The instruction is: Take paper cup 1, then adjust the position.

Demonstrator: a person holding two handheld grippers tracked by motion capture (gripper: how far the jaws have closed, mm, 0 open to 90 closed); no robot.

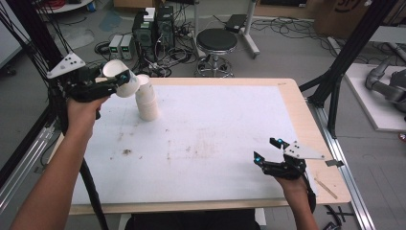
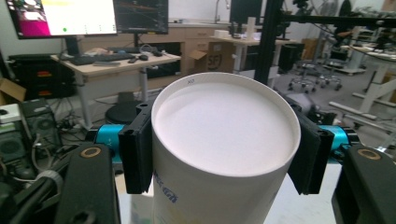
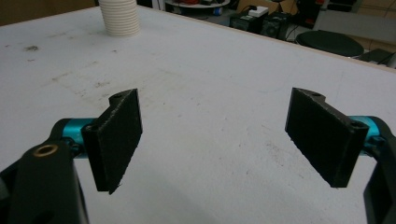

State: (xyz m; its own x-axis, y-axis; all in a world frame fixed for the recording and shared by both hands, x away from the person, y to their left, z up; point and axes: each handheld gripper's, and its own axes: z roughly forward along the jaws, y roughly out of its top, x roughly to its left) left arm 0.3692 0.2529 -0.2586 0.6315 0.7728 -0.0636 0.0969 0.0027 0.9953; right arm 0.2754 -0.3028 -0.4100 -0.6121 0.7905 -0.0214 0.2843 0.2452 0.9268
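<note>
Gripping a white paper cup [image 2: 224, 154] marked "XO" near its rim, the left gripper [image 1: 125, 76] hangs beside the cup stack [image 1: 146, 103]; the right gripper [image 1: 266, 149] rests spread wide over bare tabletop [image 1: 215, 143].

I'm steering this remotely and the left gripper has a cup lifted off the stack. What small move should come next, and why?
Probably carry the cup clear of the stack toward the open white table and set it down. The left gripper is shut on it, tilted in the air beside the stack top, while the right gripper rests open and far off.
</note>
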